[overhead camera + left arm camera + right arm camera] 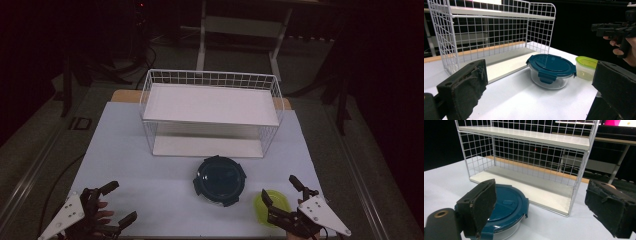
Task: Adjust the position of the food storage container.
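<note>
A round glass container with a dark teal lid (pixel 220 180) (pixel 551 70) (pixel 505 212) sits on the white table, in front of the white wire rack (pixel 210 112) (pixel 491 37) (pixel 529 162). To its right stands a small tub with a lime green lid (pixel 272 206) (pixel 586 67). My left gripper (pixel 117 202) (pixel 539 92) rests near the table's front left corner, jaws wide apart and empty. My right gripper (pixel 281 192) (pixel 541 207) hovers at the front right, just over the green tub, jaws wide apart with nothing between them.
The rack has two white shelves, both bare, and takes up the back half of the table (pixel 150 185). Dark floor, cables and a desk frame (pixel 240 30) lie beyond the table. Bare tabletop stretches between the left gripper and the teal-lidded container.
</note>
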